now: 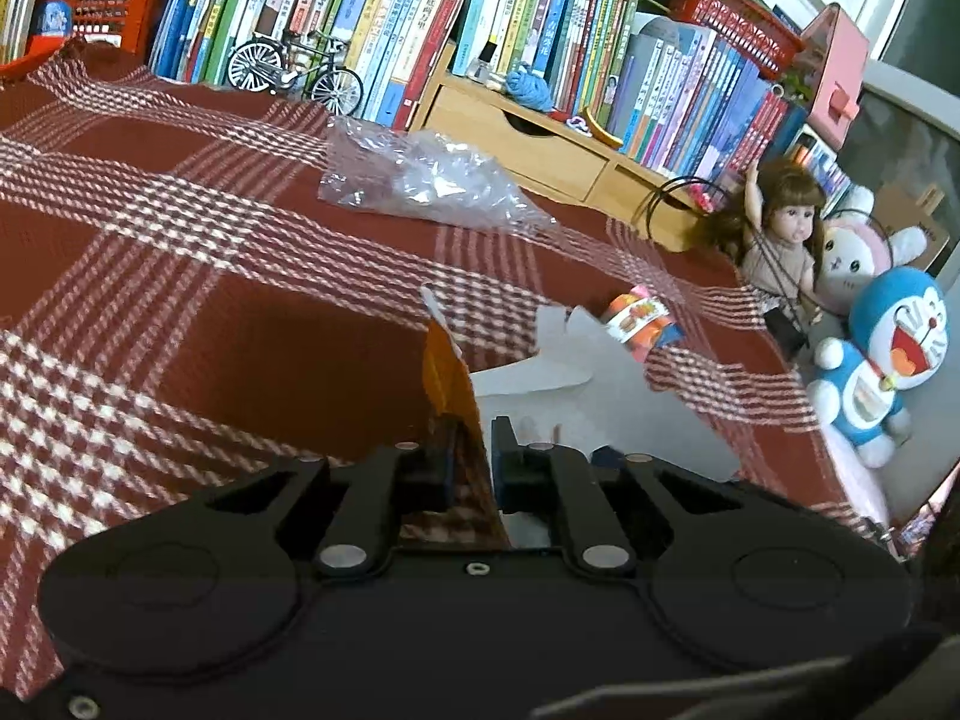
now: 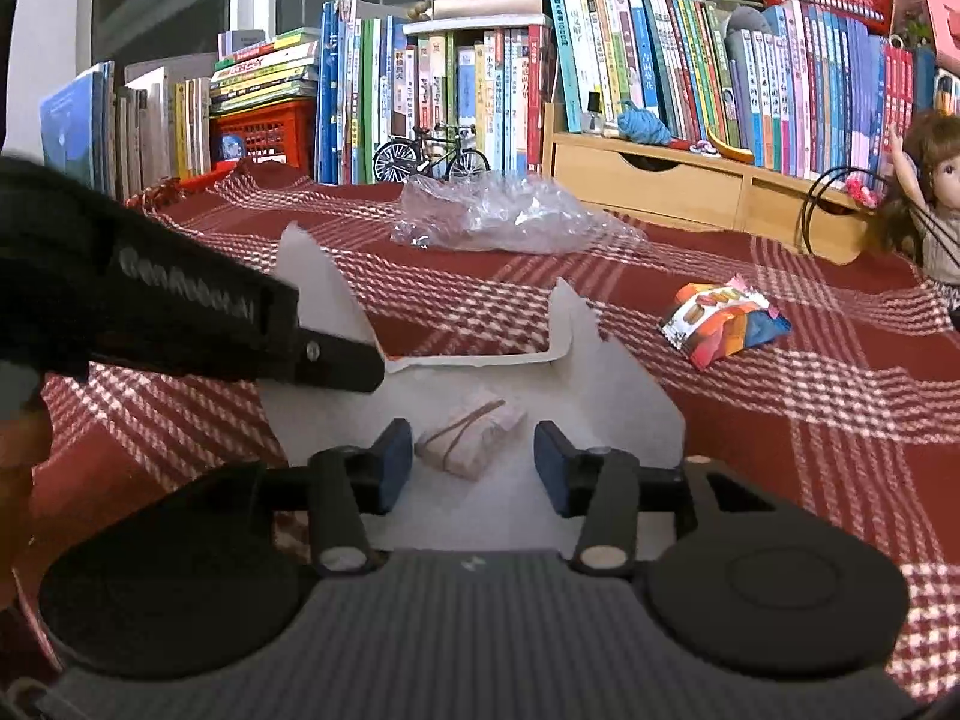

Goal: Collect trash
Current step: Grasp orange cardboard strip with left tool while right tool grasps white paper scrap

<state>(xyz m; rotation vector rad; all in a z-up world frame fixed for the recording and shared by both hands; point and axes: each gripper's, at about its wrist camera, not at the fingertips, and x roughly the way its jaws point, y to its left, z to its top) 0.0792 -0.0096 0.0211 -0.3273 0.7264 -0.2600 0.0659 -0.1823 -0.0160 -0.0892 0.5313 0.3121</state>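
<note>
Right wrist view: the right gripper hangs spread above a small crumpled pinkish paper wad lying inside the white plastic bag on the red plaid-covered desk. The left gripper seemingly pinches the bag's edge.

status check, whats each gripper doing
Left gripper shut on white bag edge. Right gripper open over pink wad in bag. Snack wrapper, clear plastic uncollected.

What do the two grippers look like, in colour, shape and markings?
Both grippers are black, with two round discs on the body, silver rivets on the linkage bars and blue finger pads. The right gripper has a ribbed grey top. The left gripper carries pale embossed lettering on its side, too blurred to read.
</note>
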